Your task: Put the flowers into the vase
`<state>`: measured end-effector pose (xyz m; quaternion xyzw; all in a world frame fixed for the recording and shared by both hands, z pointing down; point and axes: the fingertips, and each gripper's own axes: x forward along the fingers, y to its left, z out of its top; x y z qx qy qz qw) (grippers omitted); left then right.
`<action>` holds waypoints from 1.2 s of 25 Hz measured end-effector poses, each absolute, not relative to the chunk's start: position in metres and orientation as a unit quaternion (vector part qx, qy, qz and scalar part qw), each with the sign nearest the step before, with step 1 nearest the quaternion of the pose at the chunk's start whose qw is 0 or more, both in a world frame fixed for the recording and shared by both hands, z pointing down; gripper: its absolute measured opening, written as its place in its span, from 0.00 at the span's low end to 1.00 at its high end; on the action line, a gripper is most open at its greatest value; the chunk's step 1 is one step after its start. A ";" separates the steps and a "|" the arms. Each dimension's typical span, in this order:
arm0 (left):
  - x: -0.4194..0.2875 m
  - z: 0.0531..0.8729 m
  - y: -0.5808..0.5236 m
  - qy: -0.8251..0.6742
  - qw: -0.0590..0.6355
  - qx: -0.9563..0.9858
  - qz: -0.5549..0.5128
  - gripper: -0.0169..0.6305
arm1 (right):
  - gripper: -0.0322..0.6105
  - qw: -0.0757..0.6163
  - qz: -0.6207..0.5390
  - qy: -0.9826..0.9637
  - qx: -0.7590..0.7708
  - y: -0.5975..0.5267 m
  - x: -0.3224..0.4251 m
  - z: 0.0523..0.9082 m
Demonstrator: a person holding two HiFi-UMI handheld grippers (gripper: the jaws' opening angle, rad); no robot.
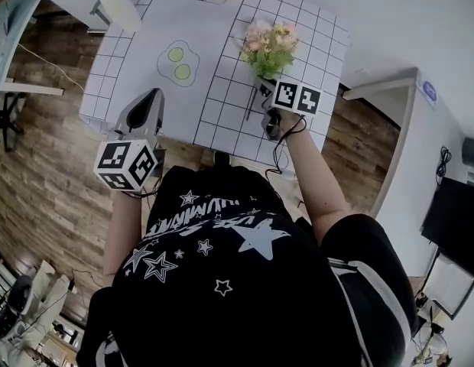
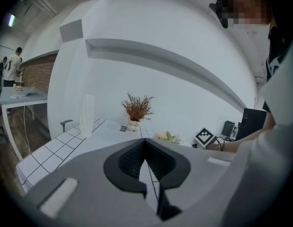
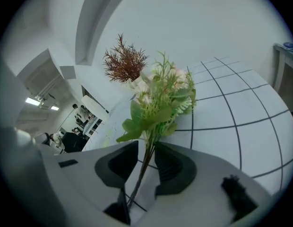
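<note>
Lying toward the right side of the white gridded table [image 1: 222, 105], the bunch of flowers [image 1: 269, 46] has its stems between the right gripper's [image 1: 261, 90] parted jaws, which do not press them. The left gripper [image 1: 154, 95], shut and empty, hovers over the near left edge.

The head view looks steeply down from above the person [image 1: 222, 281], well back from the gridded table [image 1: 222, 90]. The left gripper view sits low off the table's near edge, facing almost level across it. The right gripper view is close in on the flowers [image 3: 160, 100], tilted down over the tabletop. All three catch the flowers and the dried plant [image 2: 137, 109] beyond.
</note>
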<state>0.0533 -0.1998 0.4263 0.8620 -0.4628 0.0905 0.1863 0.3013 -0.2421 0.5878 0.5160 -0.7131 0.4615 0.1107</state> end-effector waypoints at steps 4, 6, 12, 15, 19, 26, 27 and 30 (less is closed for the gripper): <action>0.051 0.428 -0.194 -0.464 0.189 0.860 0.095 0.04 | 0.24 0.139 0.467 -0.697 0.526 -0.243 0.307 0.596; 0.047 0.429 -0.192 -0.465 0.191 0.859 0.095 0.04 | 0.24 0.142 0.478 -0.692 0.523 -0.244 0.305 0.598; 0.026 0.437 -0.193 -0.464 0.200 0.858 0.094 0.04 | 0.15 0.130 0.498 -0.683 0.518 -0.248 0.293 0.599; 0.017 0.438 -0.201 -0.454 0.201 0.863 0.097 0.04 | 0.13 0.095 0.507 -0.689 0.509 -0.247 0.283 0.589; 0.009 0.436 -0.218 -0.433 0.196 0.874 0.099 0.04 | 0.13 0.050 0.529 -0.694 0.486 -0.240 0.260 0.576; -0.002 0.427 -0.239 -0.397 0.185 0.894 0.093 0.04 | 0.13 -0.067 0.541 -0.694 0.470 -0.244 0.228 0.541; -0.004 0.427 -0.242 -0.392 0.185 0.897 0.092 0.04 | 0.13 -0.079 0.536 -0.695 0.472 -0.245 0.226 0.534; -0.014 0.426 -0.248 -0.379 0.185 0.902 0.089 0.04 | 0.13 -0.107 0.518 -0.701 0.479 -0.248 0.221 0.514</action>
